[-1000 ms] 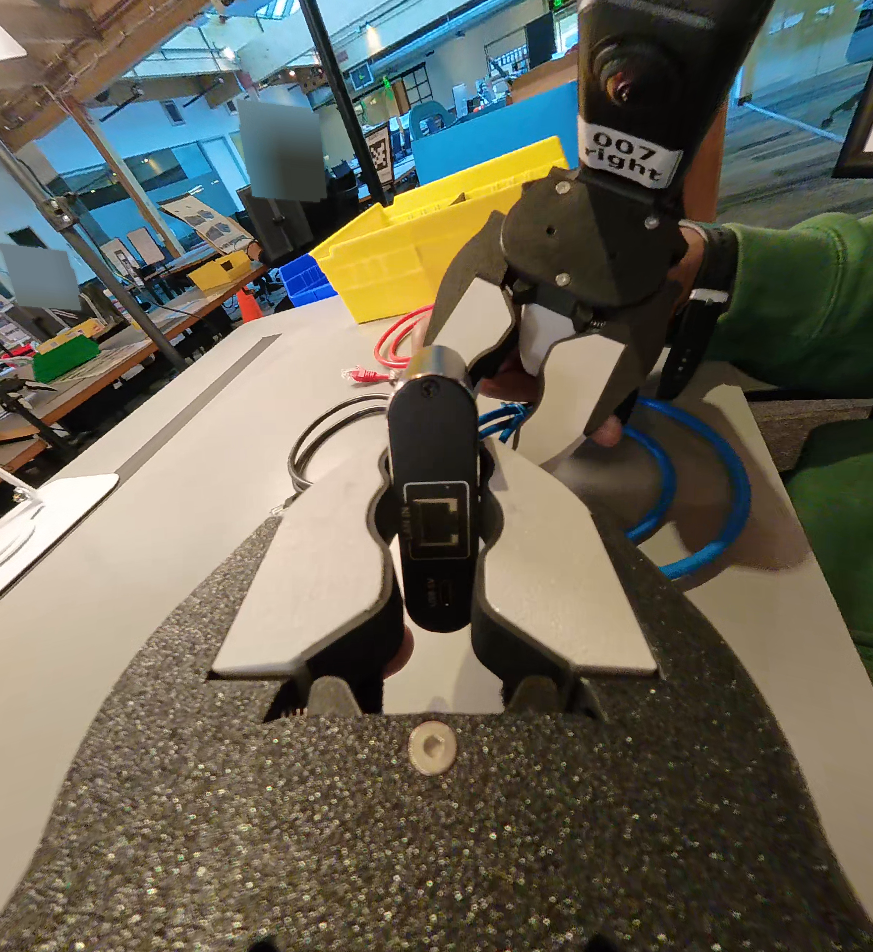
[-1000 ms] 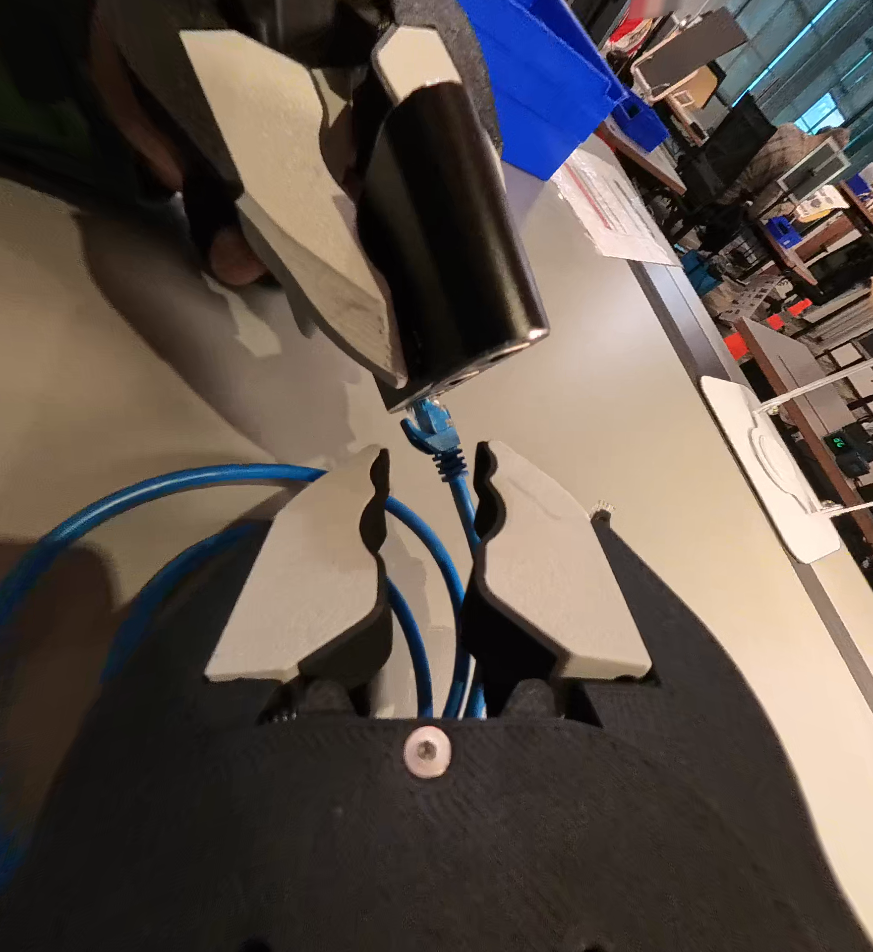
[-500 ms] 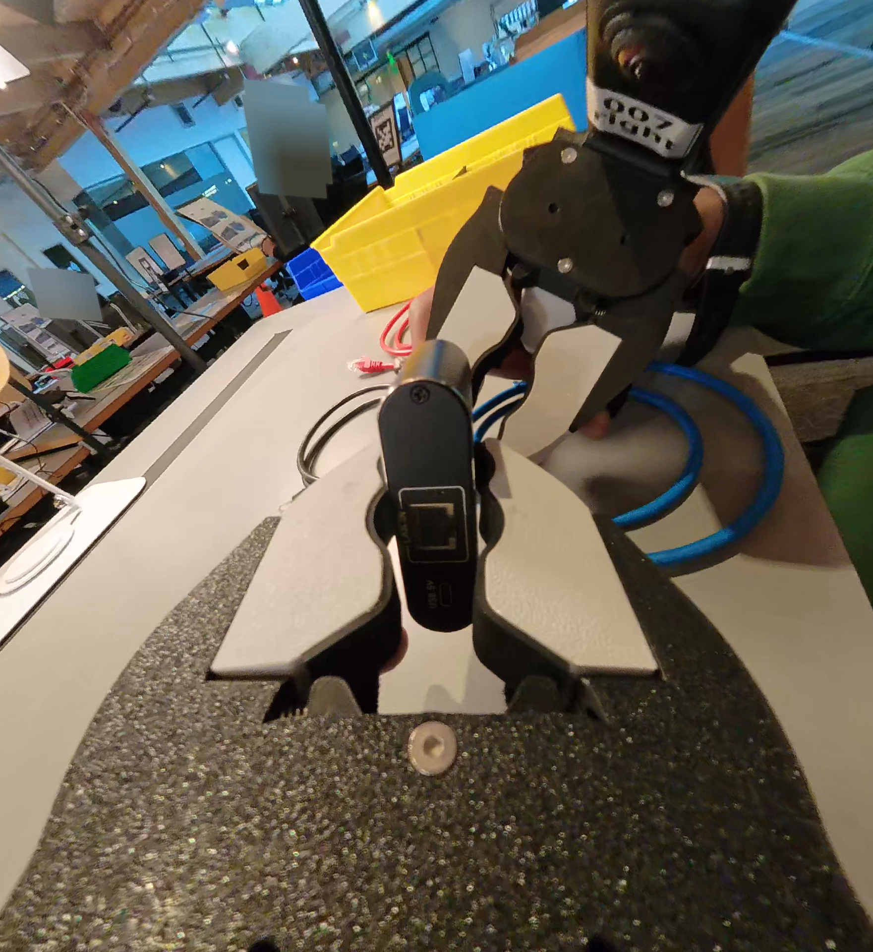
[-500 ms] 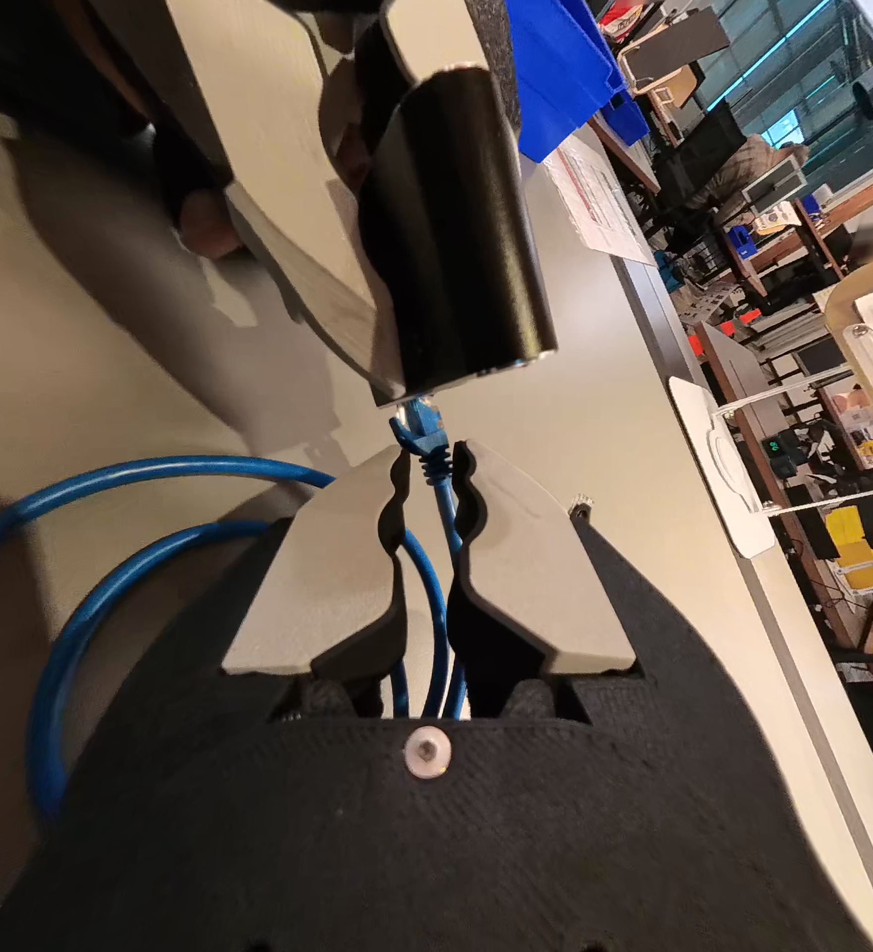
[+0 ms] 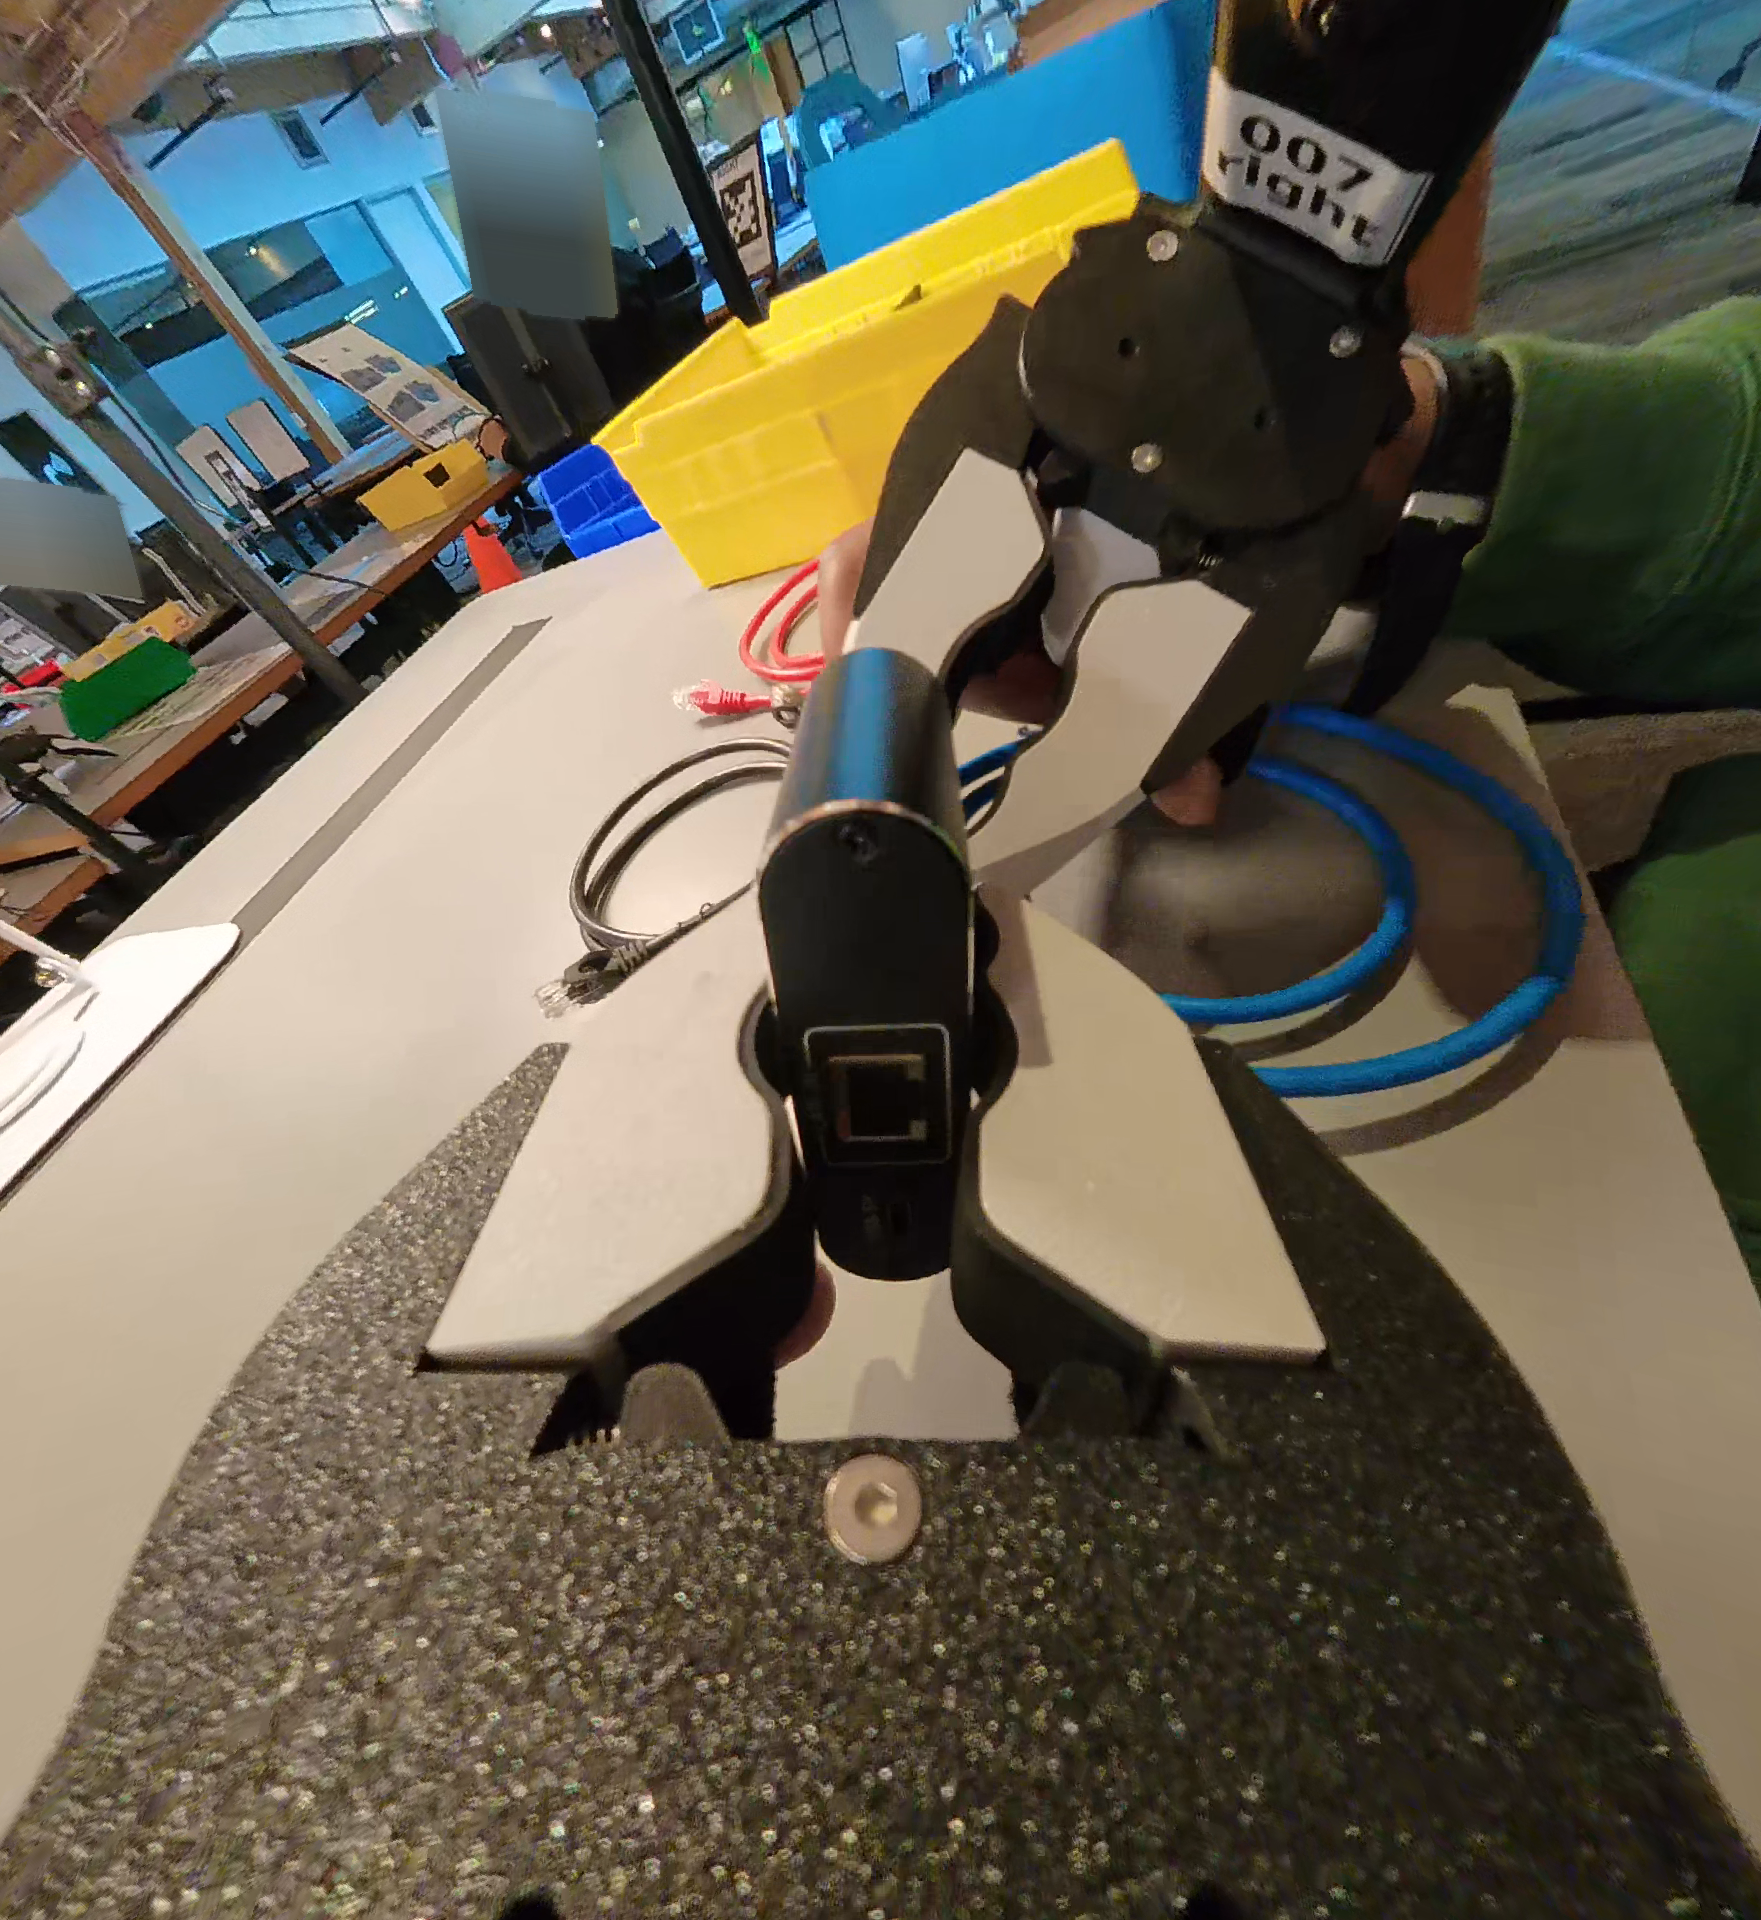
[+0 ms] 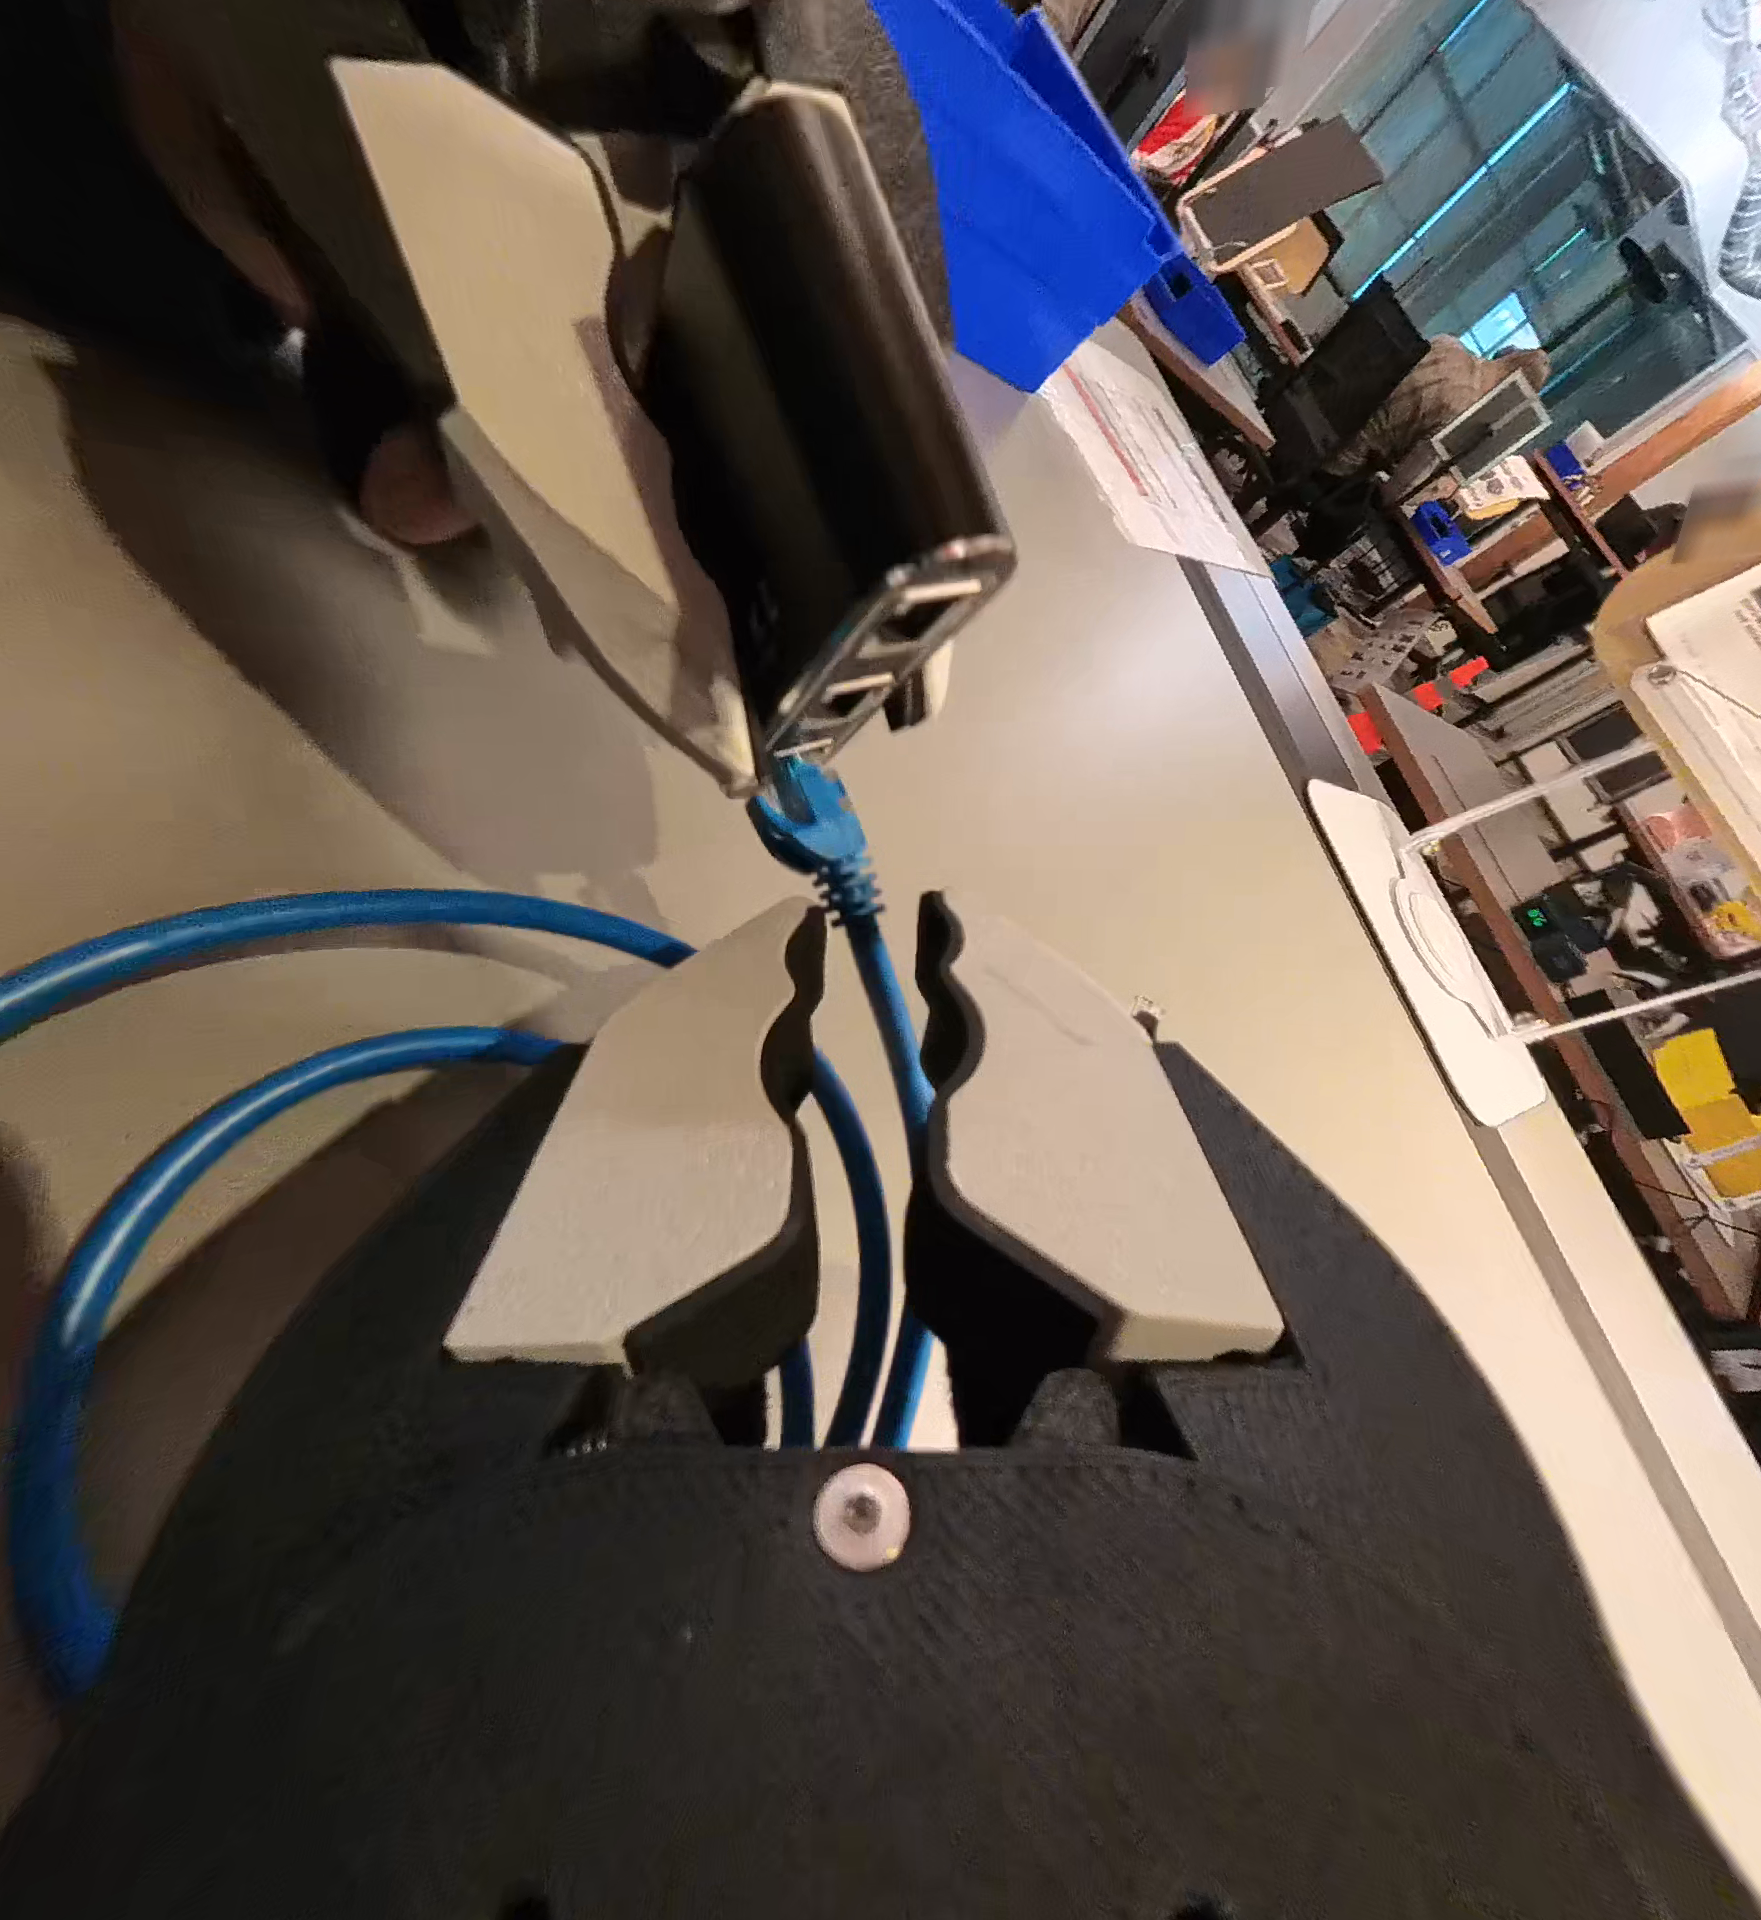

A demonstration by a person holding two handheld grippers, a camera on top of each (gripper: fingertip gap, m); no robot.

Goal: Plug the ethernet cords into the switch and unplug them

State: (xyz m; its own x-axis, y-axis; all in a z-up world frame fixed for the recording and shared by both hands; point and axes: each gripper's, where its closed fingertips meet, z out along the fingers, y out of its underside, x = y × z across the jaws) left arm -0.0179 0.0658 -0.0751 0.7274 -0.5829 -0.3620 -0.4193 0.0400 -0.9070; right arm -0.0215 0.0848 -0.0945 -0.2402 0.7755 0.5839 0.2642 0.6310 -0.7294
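We've got the switch (image 5: 860,935) clenched in the left gripper (image 5: 871,1049), lifted off the desk (image 5: 356,831), its single rear port facing our left camera. From the right view, the row of ports sits at the switch's far end, up at twelve o'clock from the right gripper (image 6: 871,925). The blue plug (image 6: 808,821) is nosed into the end port; whether it has clicked home, we can't tell. The right fingers (image 6: 689,1122) stand slightly parted with the blue cord (image 6: 891,1029) running loose through the gap, so we judge them released, not gripping.

To do this step well, we'd close on the ribbed boot just behind the plug, not on the bare cord, and move straight along the port's axis. For unplugging, the latch tab needs pressing first or the plug will hang. The left should hold the switch firm and level against that force.

Out at eleven o'clock in the left view wait a black cord (image 5: 637,821) and a red cord (image 5: 767,644), beside a yellow bin (image 5: 855,416).
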